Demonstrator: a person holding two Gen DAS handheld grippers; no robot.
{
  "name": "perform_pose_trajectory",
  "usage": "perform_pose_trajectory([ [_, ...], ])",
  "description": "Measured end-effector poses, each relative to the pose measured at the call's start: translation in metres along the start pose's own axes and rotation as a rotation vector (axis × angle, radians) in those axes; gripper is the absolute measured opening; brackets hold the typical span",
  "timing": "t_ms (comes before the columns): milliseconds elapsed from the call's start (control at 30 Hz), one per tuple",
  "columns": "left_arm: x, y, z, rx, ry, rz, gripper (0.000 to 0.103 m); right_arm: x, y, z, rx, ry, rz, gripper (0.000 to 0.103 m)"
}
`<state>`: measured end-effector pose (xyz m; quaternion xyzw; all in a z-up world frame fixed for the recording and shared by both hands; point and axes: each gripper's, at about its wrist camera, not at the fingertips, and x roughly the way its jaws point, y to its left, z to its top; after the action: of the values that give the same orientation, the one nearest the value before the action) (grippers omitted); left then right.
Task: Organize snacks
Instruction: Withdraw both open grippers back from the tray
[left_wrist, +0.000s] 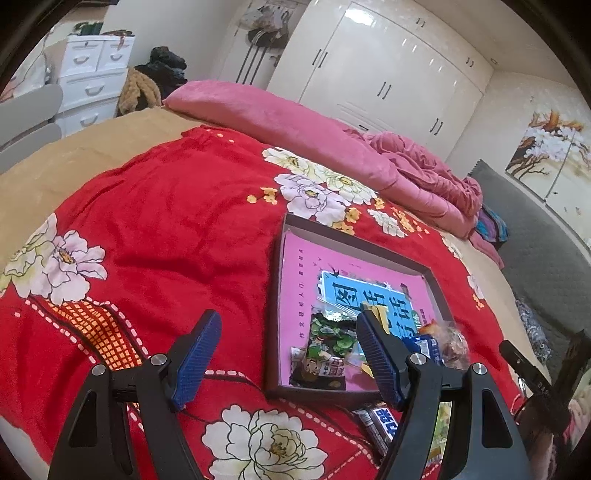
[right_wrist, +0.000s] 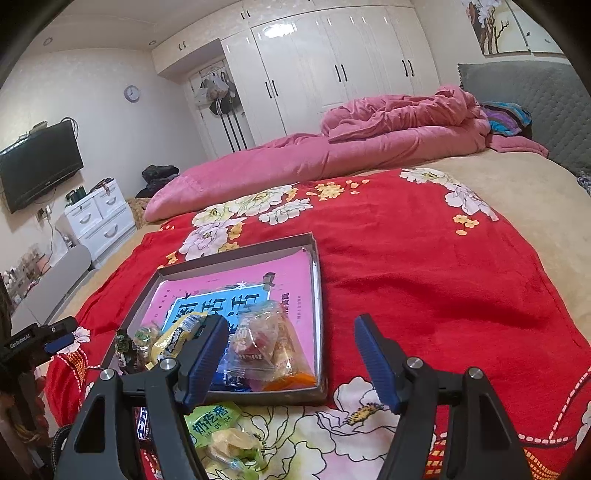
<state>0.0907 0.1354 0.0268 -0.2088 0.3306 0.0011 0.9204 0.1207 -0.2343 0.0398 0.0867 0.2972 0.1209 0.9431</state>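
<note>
On the red floral blanket (right_wrist: 424, 266), one shallow box (right_wrist: 236, 254) gathers the snacks.
Both tools hover spread and empty: left gripper (left_wrist: 288, 354), right gripper (right_wrist: 291, 356). Near its front wall, two packets wait outside (perhaps next): green bag (right_wrist: 218, 424), dark bar (left_wrist: 380, 424); several lie inside.

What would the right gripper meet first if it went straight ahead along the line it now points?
Most likely the red blanket just right of the tray. The right gripper is open and empty, tilted downward, and nothing else lies between its fingers. Depth is uncertain, so the tray's right wall could be grazed.
</note>
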Motion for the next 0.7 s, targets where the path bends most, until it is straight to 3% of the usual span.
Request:
perform_pose_trajectory([
  [700, -0.015, 0.004, -0.009, 0.055, 0.011, 0.029, 0.077, -0.014, -0.01, -0.006, -0.026, 0.008, -0.006, 0.071],
])
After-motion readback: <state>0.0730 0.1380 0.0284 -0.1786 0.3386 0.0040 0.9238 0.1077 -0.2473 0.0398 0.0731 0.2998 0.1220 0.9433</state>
